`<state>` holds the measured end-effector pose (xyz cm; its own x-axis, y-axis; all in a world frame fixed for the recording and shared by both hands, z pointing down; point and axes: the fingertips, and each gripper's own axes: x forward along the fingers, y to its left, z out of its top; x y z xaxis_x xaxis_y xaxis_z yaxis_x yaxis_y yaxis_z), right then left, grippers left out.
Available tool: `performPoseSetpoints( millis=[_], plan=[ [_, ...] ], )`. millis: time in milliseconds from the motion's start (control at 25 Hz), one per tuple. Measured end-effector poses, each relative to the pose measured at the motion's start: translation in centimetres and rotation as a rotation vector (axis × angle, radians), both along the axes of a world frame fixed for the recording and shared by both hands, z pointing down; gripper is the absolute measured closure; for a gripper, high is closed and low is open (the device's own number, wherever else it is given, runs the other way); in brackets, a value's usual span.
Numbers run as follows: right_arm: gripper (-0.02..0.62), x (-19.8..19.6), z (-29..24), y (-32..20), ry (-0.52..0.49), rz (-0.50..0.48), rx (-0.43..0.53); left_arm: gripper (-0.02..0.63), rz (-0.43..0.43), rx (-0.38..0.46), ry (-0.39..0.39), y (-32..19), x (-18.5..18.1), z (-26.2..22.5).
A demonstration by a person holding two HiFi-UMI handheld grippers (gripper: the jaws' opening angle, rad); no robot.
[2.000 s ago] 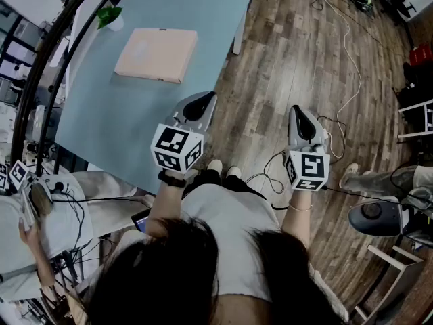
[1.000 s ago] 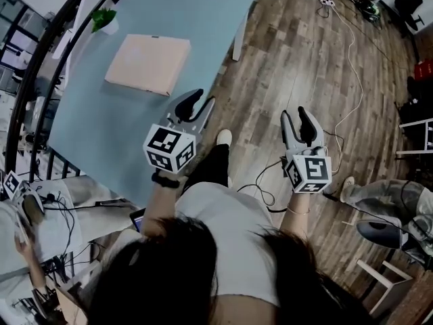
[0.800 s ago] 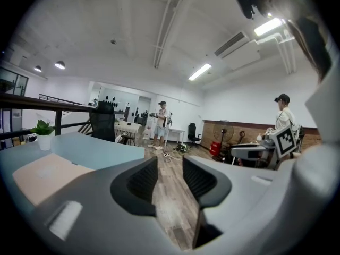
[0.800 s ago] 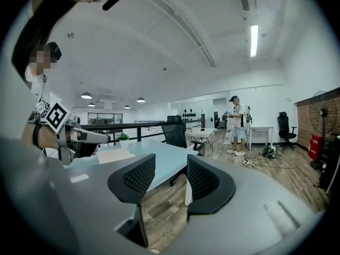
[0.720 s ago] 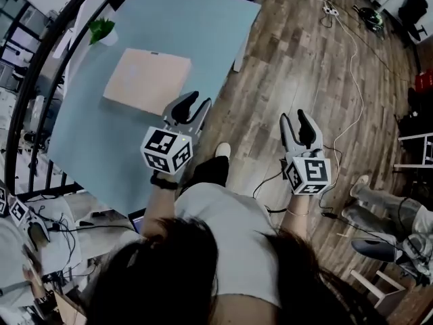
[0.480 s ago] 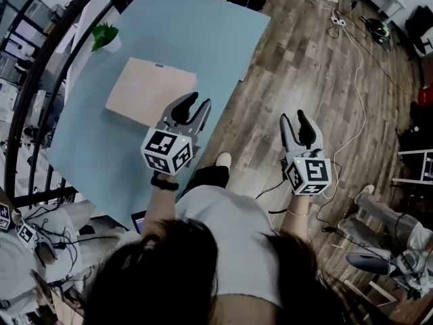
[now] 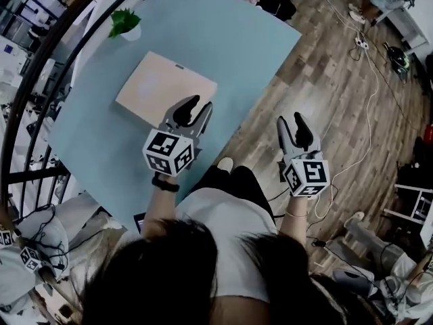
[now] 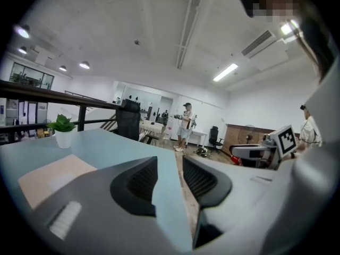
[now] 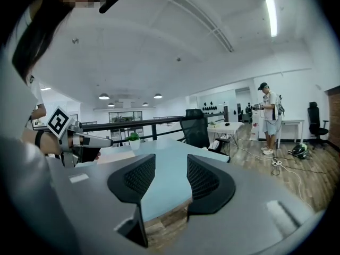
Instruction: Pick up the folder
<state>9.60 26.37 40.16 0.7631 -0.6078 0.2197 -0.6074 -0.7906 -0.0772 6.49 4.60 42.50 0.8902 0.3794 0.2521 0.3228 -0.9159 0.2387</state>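
Observation:
A flat, pale peach folder (image 7: 159, 83) lies on the light blue table (image 7: 230, 39); the left gripper view shows it low at the left (image 8: 50, 177). My left gripper (image 7: 196, 107) hovers over the table just at the folder's near right corner, open, with nothing between its jaws (image 8: 170, 169). My right gripper (image 7: 291, 120) is held over the wooden floor, right of the table's edge. It is open and empty too (image 9: 170, 169), and looks across the table's corner.
A small potted plant (image 7: 124, 24) stands at the table's far left, beyond the folder. A black railing (image 7: 40, 66) runs along the table's left side. Cables (image 7: 369, 66) trail on the floor at right. A person (image 9: 270, 118) stands far off and an office chair (image 9: 196, 127) sits behind the table.
Both grippers have moved forward toward the table. The left one went from the table's near edge to the folder's near corner, and the right one has closed in on the table's side.

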Motion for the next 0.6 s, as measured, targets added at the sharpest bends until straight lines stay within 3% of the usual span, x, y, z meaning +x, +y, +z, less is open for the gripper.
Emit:
performPoseSetpoints(
  millis=[120,600],
  plan=[
    [0.433,1.6,0.5,-3.3,-0.011,-0.078,0.0,0.451,-0.082,-0.009,-0.013,-2.8,-0.5,0.7],
    [0.433,8.9,1.6,-19.2,-0.043,-0.534,0.027,0.451,-0.601,-0.012,-0.039,-14.6,-5.6,2.3]
  ],
)
